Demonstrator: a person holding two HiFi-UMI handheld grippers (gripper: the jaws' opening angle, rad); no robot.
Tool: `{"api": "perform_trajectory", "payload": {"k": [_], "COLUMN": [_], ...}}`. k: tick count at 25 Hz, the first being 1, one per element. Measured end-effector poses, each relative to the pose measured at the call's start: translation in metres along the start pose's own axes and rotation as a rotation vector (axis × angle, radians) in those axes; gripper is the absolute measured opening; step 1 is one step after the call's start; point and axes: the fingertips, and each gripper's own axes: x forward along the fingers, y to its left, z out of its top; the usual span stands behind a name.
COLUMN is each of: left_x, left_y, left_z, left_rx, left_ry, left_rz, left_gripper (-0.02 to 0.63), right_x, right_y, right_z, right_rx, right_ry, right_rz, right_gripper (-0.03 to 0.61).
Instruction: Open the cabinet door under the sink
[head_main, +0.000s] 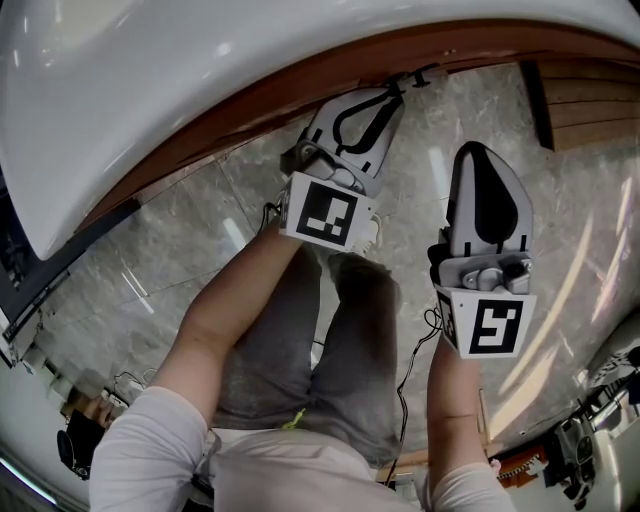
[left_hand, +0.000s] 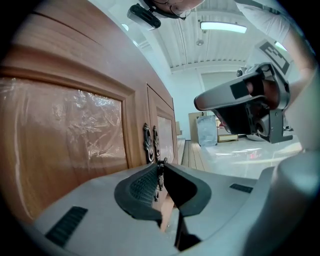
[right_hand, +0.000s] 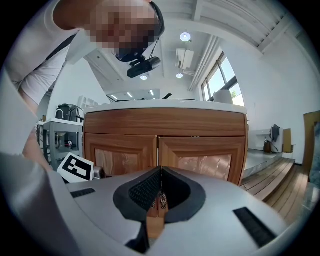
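The wooden cabinet (head_main: 290, 100) stands under the white sink (head_main: 180, 80). Its two doors (right_hand: 125, 150) meet in the middle, where a pair of dark ornate handles (left_hand: 152, 142) hangs. My left gripper (left_hand: 161, 172) is up against the cabinet front, and its pads press on a thin dark metal handle piece (left_hand: 161, 180). In the head view the left gripper (head_main: 400, 88) reaches under the cabinet's edge. My right gripper (head_main: 478, 150) hangs farther back from the doors, facing them squarely. The right gripper (right_hand: 160, 172) is shut with nothing in it.
A grey marble-patterned floor (head_main: 190, 240) lies below, with the person's legs (head_main: 320, 340) between the grippers. A raised wooden platform (head_main: 590, 100) sits to the right of the cabinet. A shelf with appliances (right_hand: 62, 125) stands to its left. Cables and gear (head_main: 590, 440) lie at lower right.
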Motion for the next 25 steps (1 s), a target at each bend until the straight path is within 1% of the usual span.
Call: {"api": "perform_trajectory", "payload": {"k": [4,8,15,18,20,25], "left_x": [-0.002,-0.007,-0.018,-0.025,-0.029,-0.037], "left_y": [-0.003,-0.014,-0.031,-0.040,-0.044,-0.050], "left_z": [0.000,-0.001,-0.001,-0.003,-0.002,-0.002], "left_rx": [-0.006,-0.038,-0.021,-0.024,-0.019,-0.025], "left_ry": [0.005,0.013,0.018,0.027,0.017,0.021], "left_rz": [-0.012,-0.043,-0.104,-0.137,-0.156,-0.198], "left_gripper": [0.046,0.044,0.041,0.040,0.037,0.035], "right_x": [0.001,0.002,0.008,0.011,0.014,0.018], "right_y": [0.002,0.006,-0.003,-0.003,-0.001,0.002], "right_z": [0.001,0.004,-0.003,-0.003,-0.002,0.009], "right_rx": [0.022,0.024,0.049,0.034,0.018,-0.034], "right_ry": [-0.010,-0.010,0.010,0.012,0.014,0.013], "right_rz": [0.009,0.019,0.005,0.011,0.019,0.030], "right_gripper": [0.032,0.032,0.032,0.032,0.032,0.032]}}
